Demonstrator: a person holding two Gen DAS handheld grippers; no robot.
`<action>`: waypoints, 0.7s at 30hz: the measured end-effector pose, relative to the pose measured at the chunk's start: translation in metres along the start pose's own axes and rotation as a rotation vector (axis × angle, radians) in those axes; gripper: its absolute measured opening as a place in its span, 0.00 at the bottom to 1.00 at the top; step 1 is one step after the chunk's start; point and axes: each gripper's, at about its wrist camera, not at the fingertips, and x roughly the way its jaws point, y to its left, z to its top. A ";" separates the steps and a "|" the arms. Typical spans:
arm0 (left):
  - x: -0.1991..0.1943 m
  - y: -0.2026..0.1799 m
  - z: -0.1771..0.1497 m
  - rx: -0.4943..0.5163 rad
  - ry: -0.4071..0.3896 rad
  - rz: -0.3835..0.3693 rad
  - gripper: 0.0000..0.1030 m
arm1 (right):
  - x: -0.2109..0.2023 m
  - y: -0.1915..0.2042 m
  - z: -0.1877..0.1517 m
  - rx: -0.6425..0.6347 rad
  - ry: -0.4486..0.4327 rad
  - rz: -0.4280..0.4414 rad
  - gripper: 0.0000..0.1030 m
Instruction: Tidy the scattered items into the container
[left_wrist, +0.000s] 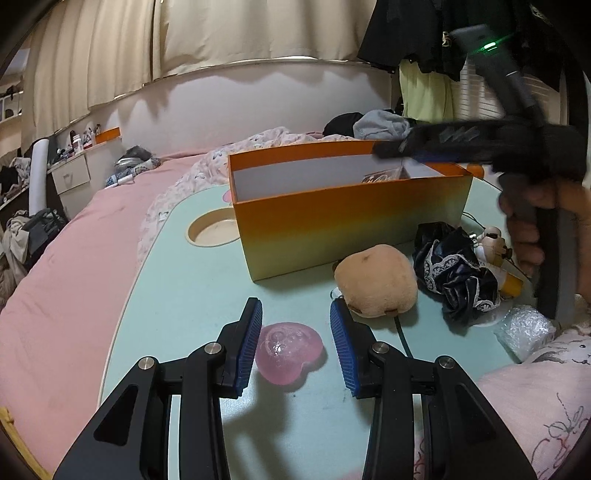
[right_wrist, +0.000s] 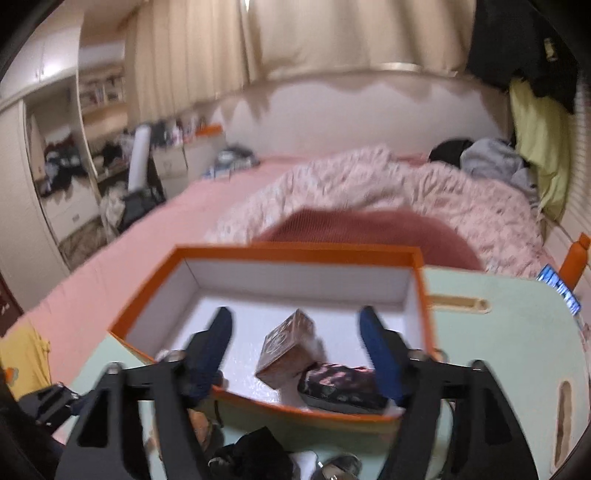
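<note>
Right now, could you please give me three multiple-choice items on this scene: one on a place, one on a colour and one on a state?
1. Where does the pink translucent toy lie?
A. inside the orange box
B. on the green table between the left tongs' fingers
C. on the bed

2. What colour is the inside of the orange box?
A. white
B. black
C. red

3. How do the right tongs stand?
A. shut on the plush
B. shut on the dark cloth
C. open above the box, holding nothing

Answers:
1 B: it rests on the green table between the left tongs, whose pads do not press it.
2 A: the inner walls and floor show white.
3 C: their fingers stand apart over the box, with the small brown box lying loose below.
</note>
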 end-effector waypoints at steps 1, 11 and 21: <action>0.000 0.000 0.000 -0.003 -0.001 -0.003 0.39 | -0.013 -0.004 -0.001 0.009 -0.033 -0.003 0.74; -0.011 -0.003 0.015 0.005 -0.012 -0.046 0.30 | -0.094 -0.049 -0.051 0.096 -0.083 -0.140 0.74; -0.023 -0.002 0.090 -0.024 -0.142 -0.124 0.30 | -0.097 -0.035 -0.085 0.046 -0.020 -0.158 0.74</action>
